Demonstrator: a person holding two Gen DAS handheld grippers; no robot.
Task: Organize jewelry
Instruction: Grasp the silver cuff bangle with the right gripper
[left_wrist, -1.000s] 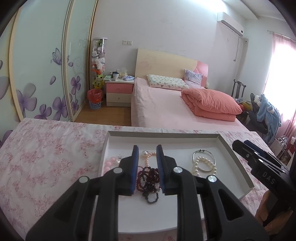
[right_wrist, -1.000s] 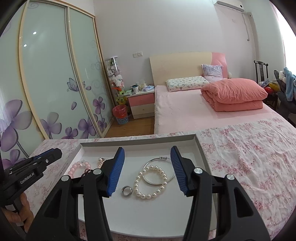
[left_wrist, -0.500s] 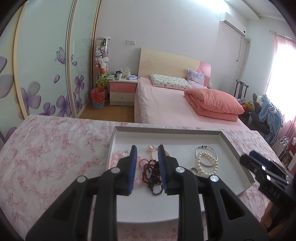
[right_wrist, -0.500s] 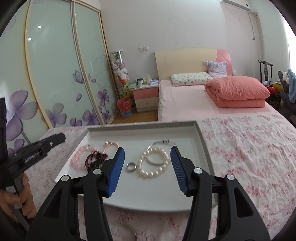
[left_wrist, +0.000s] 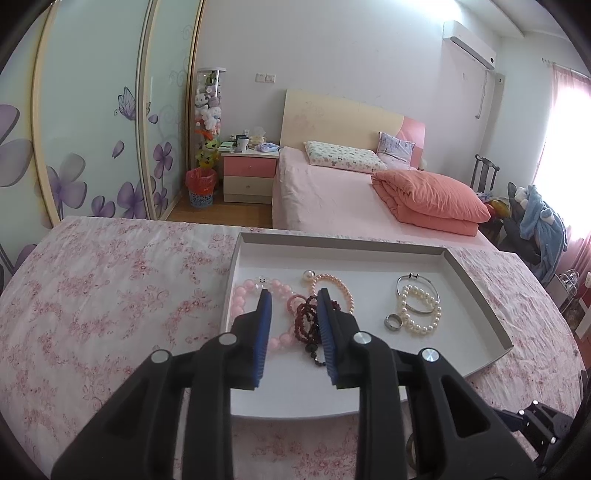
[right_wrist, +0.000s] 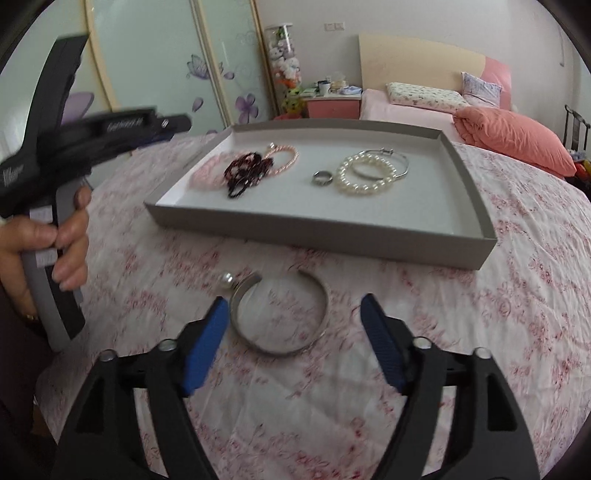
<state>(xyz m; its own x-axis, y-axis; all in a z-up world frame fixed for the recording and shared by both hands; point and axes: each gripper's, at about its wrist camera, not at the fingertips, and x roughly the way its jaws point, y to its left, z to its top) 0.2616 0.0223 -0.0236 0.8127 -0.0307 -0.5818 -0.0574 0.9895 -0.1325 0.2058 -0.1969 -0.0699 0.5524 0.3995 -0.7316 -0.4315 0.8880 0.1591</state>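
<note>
A grey tray on the flowered cloth holds a pink bead bracelet, a dark red bead strand, a peach pearl bracelet, a white pearl bracelet, a ring and a silver bangle. My left gripper hovers over the dark strand, its jaws narrowly apart, opening and gripping nothing. In front of the tray a silver cuff and a loose pearl lie on the cloth. My right gripper is opening wide, with the cuff between its fingers but untouched.
A hand holds the left gripper's handle at the left of the right wrist view. The flowered cloth spreads left of the tray. Beyond the table stand a pink bed, a nightstand and wardrobe doors.
My right gripper has drawn back from over the tray, tipped down to the cloth in front of it, and widened around the silver cuff. The left jaws have parted slightly.
</note>
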